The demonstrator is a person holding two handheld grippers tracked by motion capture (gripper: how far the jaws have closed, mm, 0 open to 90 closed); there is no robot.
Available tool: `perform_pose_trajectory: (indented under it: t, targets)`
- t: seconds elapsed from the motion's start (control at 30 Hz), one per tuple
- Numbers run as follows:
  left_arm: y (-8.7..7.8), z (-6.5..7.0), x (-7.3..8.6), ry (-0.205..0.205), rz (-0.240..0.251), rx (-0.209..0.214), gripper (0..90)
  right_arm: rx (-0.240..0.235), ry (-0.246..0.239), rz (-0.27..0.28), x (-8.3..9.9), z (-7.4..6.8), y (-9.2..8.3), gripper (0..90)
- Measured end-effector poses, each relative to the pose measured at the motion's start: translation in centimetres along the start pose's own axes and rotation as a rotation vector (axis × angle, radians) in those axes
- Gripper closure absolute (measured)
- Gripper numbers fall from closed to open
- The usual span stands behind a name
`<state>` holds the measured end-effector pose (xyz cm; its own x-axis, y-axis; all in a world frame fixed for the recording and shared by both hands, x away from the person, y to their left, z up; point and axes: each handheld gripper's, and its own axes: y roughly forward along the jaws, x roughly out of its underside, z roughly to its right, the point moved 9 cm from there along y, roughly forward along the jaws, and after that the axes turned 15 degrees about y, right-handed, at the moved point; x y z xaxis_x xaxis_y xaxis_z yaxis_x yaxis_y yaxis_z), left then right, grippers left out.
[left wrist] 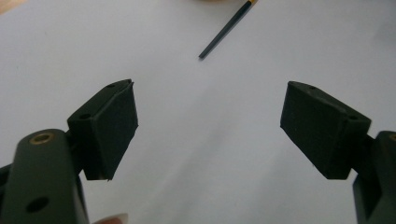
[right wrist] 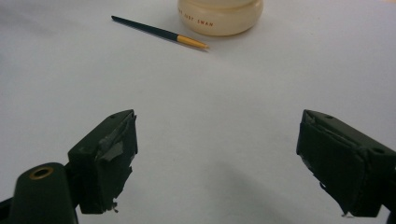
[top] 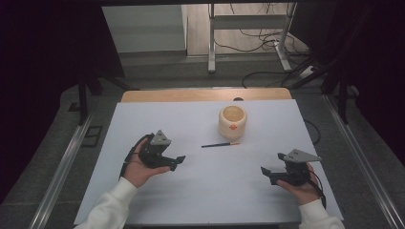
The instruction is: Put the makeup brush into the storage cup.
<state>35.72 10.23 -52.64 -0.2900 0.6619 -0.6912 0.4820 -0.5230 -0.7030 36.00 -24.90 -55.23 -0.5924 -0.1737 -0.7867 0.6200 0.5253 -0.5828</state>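
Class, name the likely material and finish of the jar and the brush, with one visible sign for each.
Jar: probably glazed ceramic, perhaps plastic; cream, smooth, with a soft sheen and red printed lettering.
Brush: likely painted wood or plastic; thin dark handle with a yellow-orange end, slightly glossy. The pictures can't settle either.

Left gripper view: pen (left wrist: 227, 29) tip cut off at top, holder probably too.

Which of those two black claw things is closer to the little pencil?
The left gripper: its jaws point toward the dark end of the pencil lying before the cream pot. The right gripper sits farther off, nearer the table's front edge.
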Motion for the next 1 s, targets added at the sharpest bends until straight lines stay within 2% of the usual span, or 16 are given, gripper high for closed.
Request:
perform_pose_trajectory:
  t: [0.37,0.5,0.7,1.0]
  targets:
    - [1.2,-0.9,-1.0,0.011,-0.005,0.017,18.9,-0.002,-0.001,-0.002,0.0,0.0,0.1,13.2]
    - [1.6,-1.1,-1.4,0.001,0.006,0.027,18.9,-0.003,0.000,-0.002,0.0,0.0,0.1,13.3]
    - [2.1,-1.6,-1.9,0.011,0.000,0.024,18.8,-0.006,0.001,0.000,0.0,0.0,0.1,13.3]
    - [3.3,-1.5,-2.5,0.019,-0.009,0.037,18.5,-0.010,0.000,0.000,0.0,0.0,0.1,13.4]
